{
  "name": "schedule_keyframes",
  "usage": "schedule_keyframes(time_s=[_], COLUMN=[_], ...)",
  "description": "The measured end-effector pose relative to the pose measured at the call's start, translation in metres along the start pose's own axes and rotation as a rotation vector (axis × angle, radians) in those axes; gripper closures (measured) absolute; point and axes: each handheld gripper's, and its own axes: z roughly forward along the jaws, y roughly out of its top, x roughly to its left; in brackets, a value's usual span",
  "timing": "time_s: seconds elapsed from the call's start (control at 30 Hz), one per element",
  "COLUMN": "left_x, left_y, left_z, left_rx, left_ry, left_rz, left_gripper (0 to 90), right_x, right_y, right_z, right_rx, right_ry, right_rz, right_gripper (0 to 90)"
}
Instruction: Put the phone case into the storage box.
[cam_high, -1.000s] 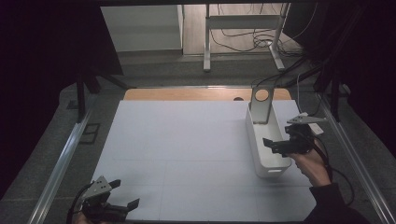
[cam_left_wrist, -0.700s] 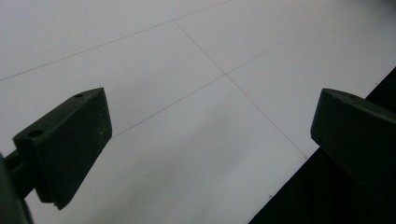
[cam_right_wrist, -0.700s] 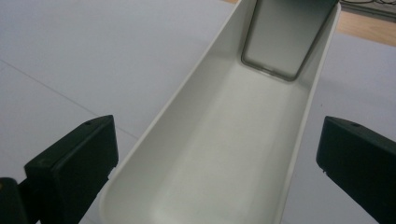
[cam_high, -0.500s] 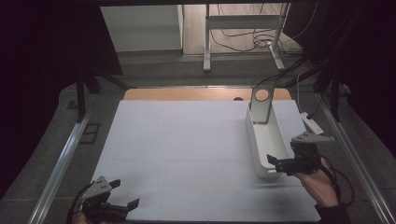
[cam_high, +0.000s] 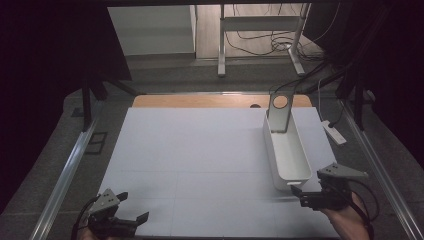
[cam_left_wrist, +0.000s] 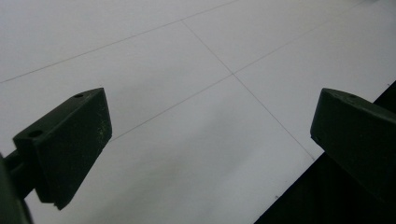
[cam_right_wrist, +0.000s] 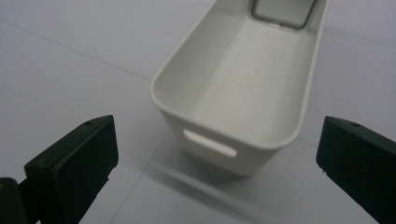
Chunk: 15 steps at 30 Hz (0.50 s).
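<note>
While both claws stand released and empty, the following risks apply.
Right claw (cam_high: 300, 192): jaws spread wide, holding nothing, just short of the near end of the white bin (cam_high: 286, 150).
Bin position: right part of the desk (cam_high: 200, 150), long axis running away from the person; nothing can be seen lying in it; handle slot (cam_right_wrist: 209, 142) faces the claw.
Risk, approach: a low or off-centre advance could shove the light bin along the smooth desk instead of straddling its wall.
Risk, grip: closing on the rounded rim may let it slip or tip.
Upright panel (cam_high: 279, 112): stands at the bin's far end; a push could topple it.
Left claw (cam_high: 131, 210): released, near desk corner, well apart; little hazard.
</note>
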Motion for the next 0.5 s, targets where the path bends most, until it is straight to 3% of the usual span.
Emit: schedule_keyframes(time_s=[0.27, 0.5], left_x=[-0.001, -0.003], left_y=[0.000, 0.000], left_z=[0.000, 0.001], left_rx=[0.006, 0.017], left_ry=[0.016, 0.025], left_rz=[0.004, 0.013], left_gripper=[0.0, 0.0], right_x=[0.009, 0.010], right_y=[-0.029, -0.041], right_z=[-0.005, -0.003], right_rx=[0.021, 0.042], right_ry=[0.008, 0.010], right_rz=[0.022, 0.023], right_gripper=[0.0, 0.0])
